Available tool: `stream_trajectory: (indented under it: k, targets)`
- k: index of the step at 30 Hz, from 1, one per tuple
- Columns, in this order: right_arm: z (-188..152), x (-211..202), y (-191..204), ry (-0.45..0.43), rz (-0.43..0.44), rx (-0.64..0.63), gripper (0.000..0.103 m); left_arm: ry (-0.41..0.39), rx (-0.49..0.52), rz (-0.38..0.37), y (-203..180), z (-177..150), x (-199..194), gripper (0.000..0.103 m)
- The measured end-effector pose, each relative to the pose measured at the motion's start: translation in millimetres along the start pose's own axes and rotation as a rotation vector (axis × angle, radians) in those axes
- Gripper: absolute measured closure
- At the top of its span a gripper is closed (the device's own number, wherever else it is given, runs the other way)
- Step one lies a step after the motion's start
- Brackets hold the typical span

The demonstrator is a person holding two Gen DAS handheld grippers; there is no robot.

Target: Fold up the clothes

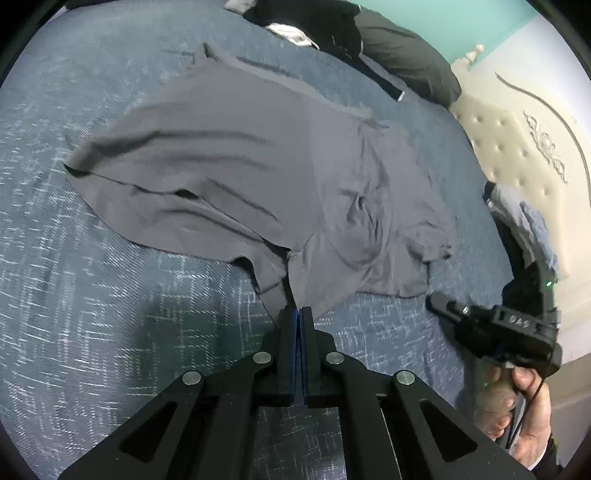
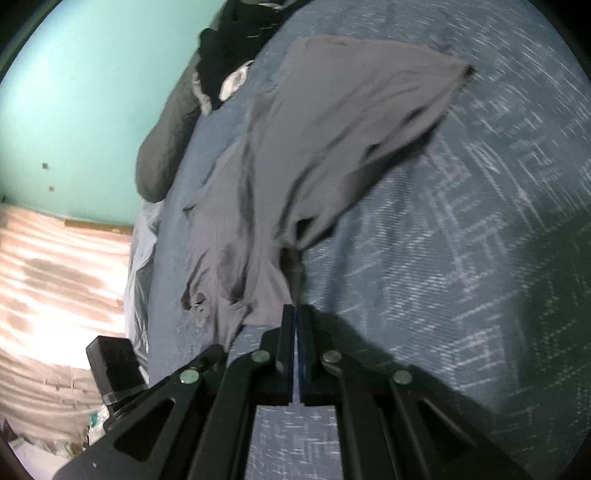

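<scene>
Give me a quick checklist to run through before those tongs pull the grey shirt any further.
1. Left tongs shut on the plain grey cotton shirt: ok.
2. Right tongs shut on the same shirt: ok, fabric pinched at the tips.
3. Shirt lying flat: not ok, wrinkled and bunched.
4. Patterned blue bedspread bare beside the shirt: ok.
5. Pile of black clothes apart from the shirt: ok.

Raised characters, seemingly "9A9" but uncertain, on the right gripper (image 1: pixel 439 303) body, just above the hand (image 1: pixel 517 406).
</scene>
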State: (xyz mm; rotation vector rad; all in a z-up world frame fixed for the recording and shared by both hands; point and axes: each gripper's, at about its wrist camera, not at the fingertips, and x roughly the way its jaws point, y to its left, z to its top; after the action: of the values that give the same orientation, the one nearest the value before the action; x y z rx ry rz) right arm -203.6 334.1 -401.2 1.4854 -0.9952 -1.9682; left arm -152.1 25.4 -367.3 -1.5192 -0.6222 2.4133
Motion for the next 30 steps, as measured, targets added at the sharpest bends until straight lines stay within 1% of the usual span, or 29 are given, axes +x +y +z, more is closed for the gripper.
stream_trajectory:
  k: [2,4,7,10,11,12,14,17,19,22,24,26,30]
  targets:
    - [1,-2,-7,0.002,0.003,0.04,0.102,-0.012,-0.016,-0.008,2,2,-5,0.101]
    - [3,-6,-11,-0.01,0.003,0.059,0.102,-0.026,-0.014,0.002,1,3,-8,0.101]
    - [9,-16,-12,-0.052,0.014,0.069,0.1,-0.037,-0.02,0.006,2,4,-11,0.1]
    - [22,-35,-16,-0.128,0.012,0.085,0.099,-0.063,-0.012,0.019,2,6,-16,0.099]
    - [27,-42,-20,-0.149,0.013,0.096,0.093,-0.073,-0.012,0.023,3,7,-18,0.099]
    - [32,-49,-24,-0.17,0.014,0.108,0.08,-0.083,-0.013,0.027,3,8,-20,0.099]
    - [40,-63,-33,-0.214,0.014,0.135,0.065,-0.103,-0.021,0.031,5,10,-23,0.099]
    - [52,-79,-48,-0.269,0.001,0.174,0.065,-0.122,-0.031,0.039,7,13,-23,0.099]
    - [58,-82,-54,-0.278,-0.005,0.201,0.064,-0.125,-0.027,0.038,6,13,-22,0.099]
    - [60,-78,-57,-0.268,0.005,0.222,0.064,-0.12,0.006,0.042,-2,14,-18,0.099]
    - [59,-74,-55,-0.254,0.031,0.215,0.063,-0.117,0.013,0.035,-6,16,-15,0.099]
    - [57,-65,-46,-0.233,0.042,0.196,0.063,-0.115,0.015,0.034,-8,17,-13,0.099]
    - [58,-55,-33,-0.224,0.019,0.151,0.063,-0.118,0.012,0.031,-7,18,-12,0.099]
